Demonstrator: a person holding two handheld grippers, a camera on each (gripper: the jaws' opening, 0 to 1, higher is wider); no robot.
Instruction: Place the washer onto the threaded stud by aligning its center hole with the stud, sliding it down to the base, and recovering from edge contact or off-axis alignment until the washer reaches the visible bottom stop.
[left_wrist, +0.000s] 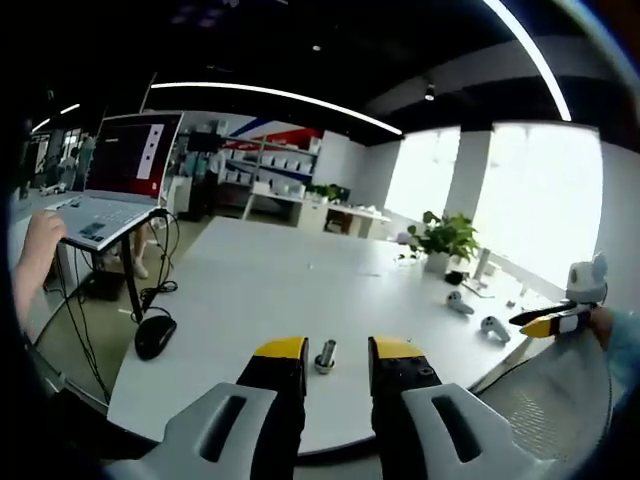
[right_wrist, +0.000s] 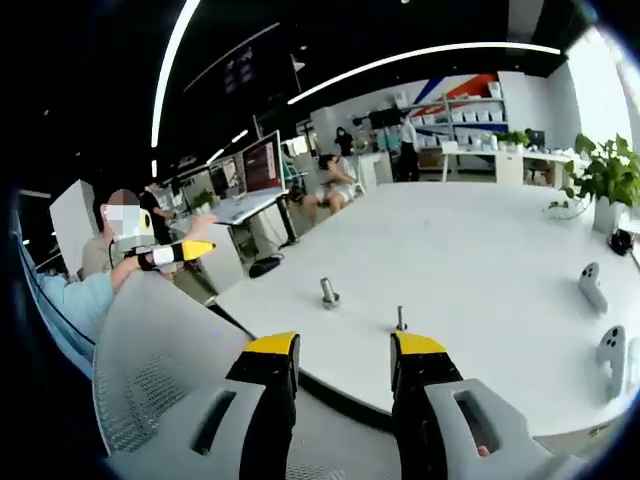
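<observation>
White tabletop (right_wrist: 480, 250) carries the upright steel threaded stud (right_wrist: 329, 291) at twelve o'clock; my left tongs (left_wrist: 335, 350) and right tongs (right_wrist: 345, 345) stand apart, empty.

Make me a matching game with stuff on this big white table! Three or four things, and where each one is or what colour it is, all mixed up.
Things:
1. laptop
2. computer mouse
3. potted plant
4. threaded stud

Places or colours:
A. black, at the table's edge below the laptop stand
B. standing upright between the left gripper jaws, in the left gripper view
C. green leaves, at the table's far side by the bright windows
D. open on a raised stand, screen lit

Pairs: 1-D, 2-A, 3-C, 4-B
</observation>
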